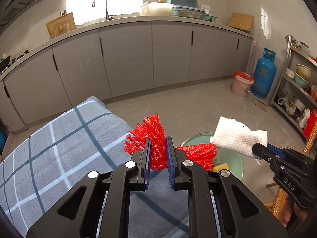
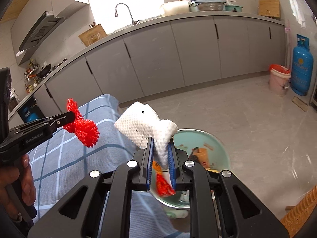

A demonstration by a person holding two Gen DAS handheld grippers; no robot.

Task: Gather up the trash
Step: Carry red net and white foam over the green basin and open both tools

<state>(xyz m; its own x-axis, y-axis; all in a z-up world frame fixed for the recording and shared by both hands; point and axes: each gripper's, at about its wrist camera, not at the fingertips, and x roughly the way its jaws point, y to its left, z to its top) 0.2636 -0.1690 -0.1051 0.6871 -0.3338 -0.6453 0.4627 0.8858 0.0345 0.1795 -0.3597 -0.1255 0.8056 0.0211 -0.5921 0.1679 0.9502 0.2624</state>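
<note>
- Nearest the left wrist camera, our left gripper [image 1: 158,145] was clamped on a crumpled red foam fruit net [image 1: 156,138], which bulged out above the pads and trailed right toward the bin.
- Just beyond and to the right of that net sat the pale green waste bin [image 1: 236,164], low on the floor beside the checked cloth [image 1: 59,148]; our right gripper [image 1: 257,148] hung over its far rim, pinching a white paper towel [image 1: 235,136].
- We judged the drop point to lie ahead and slightly right of the left jaws, with open grey floor [image 1: 188,103] beyond.
- Closest in the right wrist view, our right gripper [image 2: 160,148] was closed on the paper towel [image 2: 142,125], its long fold rising up and left.
- Straight below and ahead lay the waste bin [image 2: 221,148], already holding scraps.
- Off to the left, the left gripper [image 2: 69,118] held its net [image 2: 85,129] over the cloth [image 2: 59,168], further from the bin, we judged.
</note>
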